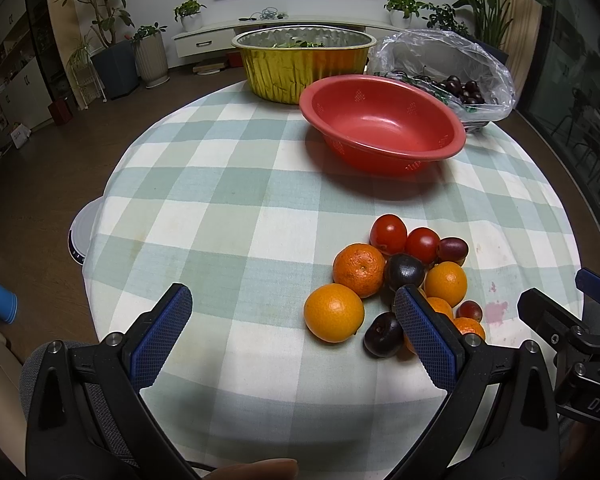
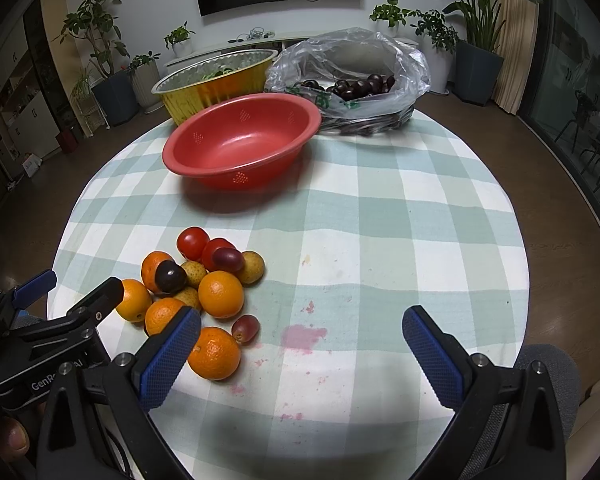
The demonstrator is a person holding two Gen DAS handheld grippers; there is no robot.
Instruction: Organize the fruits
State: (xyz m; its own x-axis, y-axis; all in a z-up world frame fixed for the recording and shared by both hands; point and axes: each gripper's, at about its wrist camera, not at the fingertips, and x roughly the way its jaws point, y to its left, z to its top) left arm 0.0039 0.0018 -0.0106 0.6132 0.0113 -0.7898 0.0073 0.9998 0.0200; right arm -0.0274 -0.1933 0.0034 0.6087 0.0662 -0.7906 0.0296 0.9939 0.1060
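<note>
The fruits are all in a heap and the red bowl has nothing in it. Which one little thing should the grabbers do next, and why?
Probably reach the left gripper, open and empty, forward and a little right to close on the nearest orange. That orange sits at the pile's near edge, just ahead of its fingers. The red bowl beyond holds nothing yet, and the right gripper is open over bare cloth.

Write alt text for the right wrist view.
Open right gripper hovers over a checked tablecloth, empty. A pile of oranges, tomatoes and dark fruit lies at its left; an empty red bowl sits beyond.
</note>
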